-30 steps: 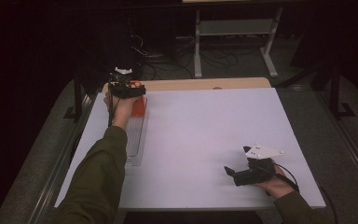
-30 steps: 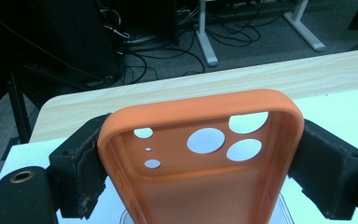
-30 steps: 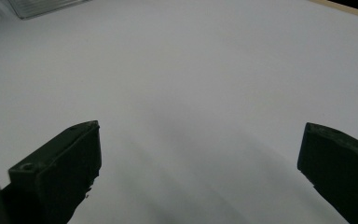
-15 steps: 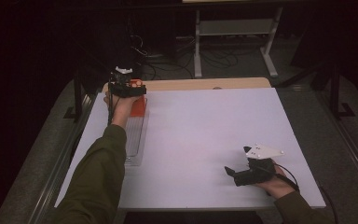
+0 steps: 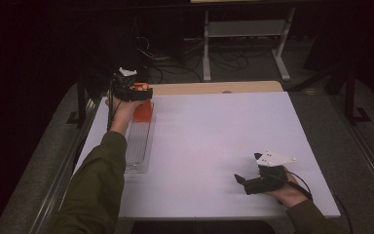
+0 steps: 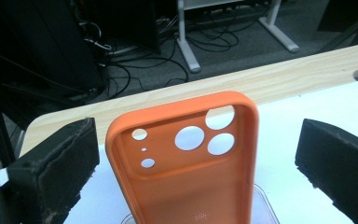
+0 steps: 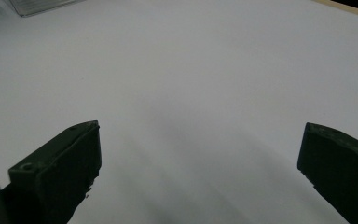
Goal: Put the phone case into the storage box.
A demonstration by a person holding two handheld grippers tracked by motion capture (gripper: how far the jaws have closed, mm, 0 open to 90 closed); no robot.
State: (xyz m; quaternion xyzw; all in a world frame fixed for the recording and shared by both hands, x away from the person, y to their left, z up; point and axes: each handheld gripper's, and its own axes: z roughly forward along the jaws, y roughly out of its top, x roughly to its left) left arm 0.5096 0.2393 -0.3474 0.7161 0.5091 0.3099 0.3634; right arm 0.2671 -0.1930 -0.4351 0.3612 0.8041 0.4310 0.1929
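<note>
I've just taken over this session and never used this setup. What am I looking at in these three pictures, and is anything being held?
No robot arm here: a person holds a two-jaw hand gripper in each hand at a white table.

The high view looks down from above. The left gripper is at the far left, over an orange phone case standing at the end of a clear tray. The right gripper rests near the front.

Each gripper view looks along its own black jaws. The left gripper's jaws have just been opening: the case stands between them, untouched. The right gripper is open over bare table.
</note>
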